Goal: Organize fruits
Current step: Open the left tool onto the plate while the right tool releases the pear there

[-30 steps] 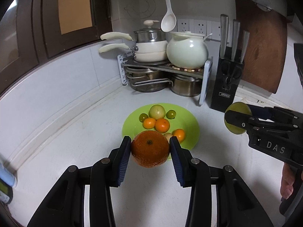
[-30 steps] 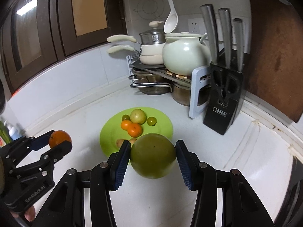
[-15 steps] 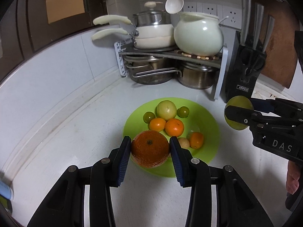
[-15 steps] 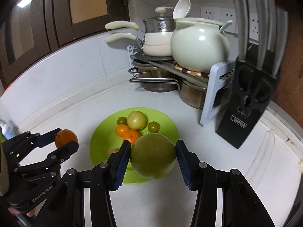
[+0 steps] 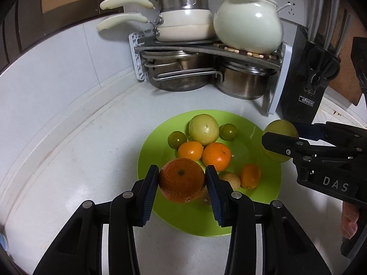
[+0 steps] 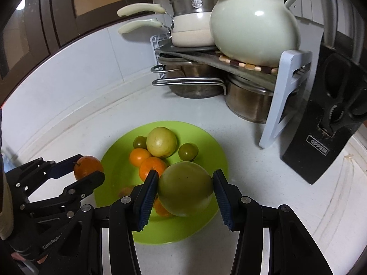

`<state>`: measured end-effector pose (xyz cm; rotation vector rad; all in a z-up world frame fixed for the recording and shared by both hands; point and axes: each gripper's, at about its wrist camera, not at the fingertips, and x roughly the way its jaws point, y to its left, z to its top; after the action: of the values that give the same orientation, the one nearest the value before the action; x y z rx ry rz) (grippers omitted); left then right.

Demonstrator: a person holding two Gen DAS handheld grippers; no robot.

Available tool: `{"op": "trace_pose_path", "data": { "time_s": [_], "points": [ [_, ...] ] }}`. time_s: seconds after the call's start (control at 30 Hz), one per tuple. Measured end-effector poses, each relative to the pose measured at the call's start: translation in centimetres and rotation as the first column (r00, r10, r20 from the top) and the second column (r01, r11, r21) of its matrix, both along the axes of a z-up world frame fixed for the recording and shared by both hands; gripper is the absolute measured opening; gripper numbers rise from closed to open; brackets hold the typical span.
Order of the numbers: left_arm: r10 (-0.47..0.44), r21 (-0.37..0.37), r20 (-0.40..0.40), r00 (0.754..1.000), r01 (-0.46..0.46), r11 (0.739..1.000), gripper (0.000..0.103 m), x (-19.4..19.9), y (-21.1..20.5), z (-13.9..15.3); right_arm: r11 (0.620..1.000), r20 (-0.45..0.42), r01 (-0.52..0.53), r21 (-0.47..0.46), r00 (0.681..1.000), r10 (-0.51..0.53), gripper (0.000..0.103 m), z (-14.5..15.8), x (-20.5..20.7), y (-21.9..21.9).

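Observation:
A lime-green plate point(image 5: 263, 183) point(image 6: 213, 151) lies on the white counter and holds several small oranges and green fruits, with a pale yellow-green apple point(image 5: 203, 129) point(image 6: 161, 141) at its back. My left gripper point(image 5: 182, 180) is shut on a large orange point(image 5: 182, 183) and holds it over the plate's near-left rim; it shows in the right wrist view point(image 6: 88, 168). My right gripper point(image 6: 185, 189) is shut on a big green fruit point(image 6: 185, 189) above the plate's near side; that fruit shows in the left wrist view point(image 5: 281, 135) over the plate's right edge.
A grey rack point(image 5: 206, 52) with steel pots below and cream pans and a pale green pot point(image 5: 248, 21) on top stands in the back corner. A black knife block point(image 5: 307, 80) point(image 6: 325, 123) stands to the right of the plate. White tiled wall curves along the left.
Both grippers have moved forward toward the plate with their fruit. The orange and the green fruit now hang over the plate instead of short of it.

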<state>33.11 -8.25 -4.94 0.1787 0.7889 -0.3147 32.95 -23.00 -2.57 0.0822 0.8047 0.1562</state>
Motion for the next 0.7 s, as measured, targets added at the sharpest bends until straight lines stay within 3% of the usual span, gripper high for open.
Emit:
{"op": "trace_pose_path", "data": {
  "time_s": [0.2,0.37,0.7],
  "points": [
    [0.001,-0.024,-0.025,1.0,-0.002,1.0,0.042,0.8,-0.1,-0.5,1.0,-0.02,-0.002,0.01,1.0,0.002,0.05,-0.6,0.8,-0.1],
    [-0.003,0.003,0.017,1.0,0.003,1.0,0.042,0.1,-0.2,0.1,1.0,0.011,-0.007,0.012,1.0,0.007,0.051,-0.2,0.6,-0.1],
    [0.047,-0.038,0.047,0.998,-0.046,0.998,0.048,-2.5,1.0,2.2,1.0,0.039,-0.009,-0.013,0.999,0.01,0.051,1.3,-1.8,0.1]
  ]
}}
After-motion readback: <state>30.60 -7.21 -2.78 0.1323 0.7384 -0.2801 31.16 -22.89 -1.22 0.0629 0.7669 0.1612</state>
